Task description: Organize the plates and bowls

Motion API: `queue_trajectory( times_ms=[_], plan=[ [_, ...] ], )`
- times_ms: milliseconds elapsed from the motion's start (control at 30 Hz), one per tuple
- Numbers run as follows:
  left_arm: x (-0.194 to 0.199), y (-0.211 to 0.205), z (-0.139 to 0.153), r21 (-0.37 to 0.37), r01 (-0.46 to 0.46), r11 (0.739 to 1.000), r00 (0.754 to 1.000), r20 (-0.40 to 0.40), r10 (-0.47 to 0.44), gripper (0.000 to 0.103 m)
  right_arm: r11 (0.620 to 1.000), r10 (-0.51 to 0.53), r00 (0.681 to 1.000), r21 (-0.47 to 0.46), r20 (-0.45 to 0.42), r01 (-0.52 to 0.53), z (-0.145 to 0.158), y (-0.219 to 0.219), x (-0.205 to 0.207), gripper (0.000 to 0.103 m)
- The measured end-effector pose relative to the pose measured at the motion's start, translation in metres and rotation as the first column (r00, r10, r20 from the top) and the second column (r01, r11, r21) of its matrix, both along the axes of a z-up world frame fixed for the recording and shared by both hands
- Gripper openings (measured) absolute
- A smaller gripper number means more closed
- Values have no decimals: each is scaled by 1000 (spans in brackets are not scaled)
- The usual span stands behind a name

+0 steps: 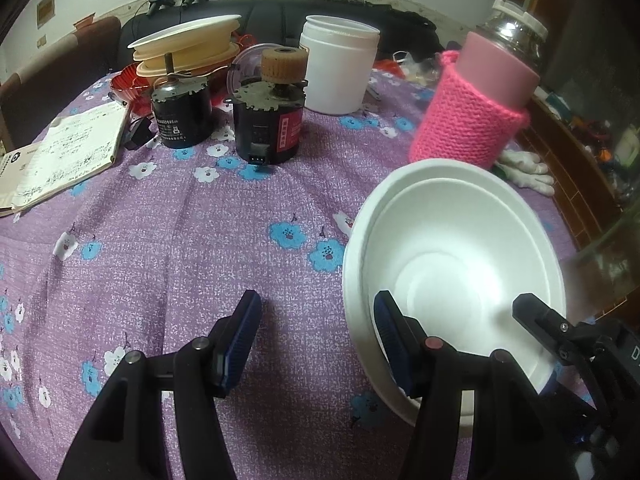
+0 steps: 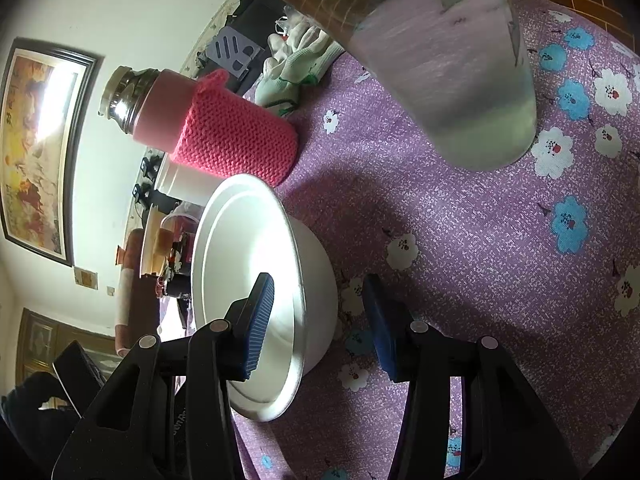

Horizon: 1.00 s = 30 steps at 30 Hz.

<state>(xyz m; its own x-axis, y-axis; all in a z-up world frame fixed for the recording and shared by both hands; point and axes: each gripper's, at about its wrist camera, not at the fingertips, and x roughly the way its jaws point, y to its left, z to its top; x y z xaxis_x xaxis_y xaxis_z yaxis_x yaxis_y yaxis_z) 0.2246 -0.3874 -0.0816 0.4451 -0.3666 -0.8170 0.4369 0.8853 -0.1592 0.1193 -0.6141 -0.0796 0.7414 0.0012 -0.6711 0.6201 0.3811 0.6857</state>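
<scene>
**White bowl straddled at its rim by both tools**

The white bowl (image 1: 452, 276) sat on the bench (image 1: 200, 240), which was covered in a purple flowered cloth, just in front of a flask in a pink knitted sleeve (image 1: 472, 116); the left tool (image 1: 316, 344) hung low over the cloth with its jaws moderately wide, one blue pad outside the bowl over bare cloth and the other just inside the near rim, so the rim lay between the pads with a clear gap on the outer side; the right tool (image 2: 320, 320) also straddled the rim from the opposite side, its jaws set at a middling gap, one ribbed blue pad inside the bowl close against the inner wall and the other outside over the cloth, apart from the outer wall; whether the inner pad actually touched the wall could not be told; in the left wrist view a finger of the right tool (image 1: 540, 320) showed over the bowl's far rim; farther back on the bench stood a stack of cream plates and bowls (image 1: 188, 48), a white plastic jar (image 1: 338, 68), two small black motors (image 1: 268, 120), an open notebook (image 1: 68, 156) and white work gloves (image 1: 524, 168); a large clear container (image 2: 452, 60) stood close by in the right wrist view
</scene>
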Motion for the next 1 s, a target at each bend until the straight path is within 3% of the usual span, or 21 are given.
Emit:
queue_trajectory(
  times_ms=[1000],
  plan=[
    [-2, -4, -5, -11, 25, 1000, 999, -39, -26, 67, 1000, 5, 1000, 7, -7, -5, -5, 1, 4, 46]
  ],
)
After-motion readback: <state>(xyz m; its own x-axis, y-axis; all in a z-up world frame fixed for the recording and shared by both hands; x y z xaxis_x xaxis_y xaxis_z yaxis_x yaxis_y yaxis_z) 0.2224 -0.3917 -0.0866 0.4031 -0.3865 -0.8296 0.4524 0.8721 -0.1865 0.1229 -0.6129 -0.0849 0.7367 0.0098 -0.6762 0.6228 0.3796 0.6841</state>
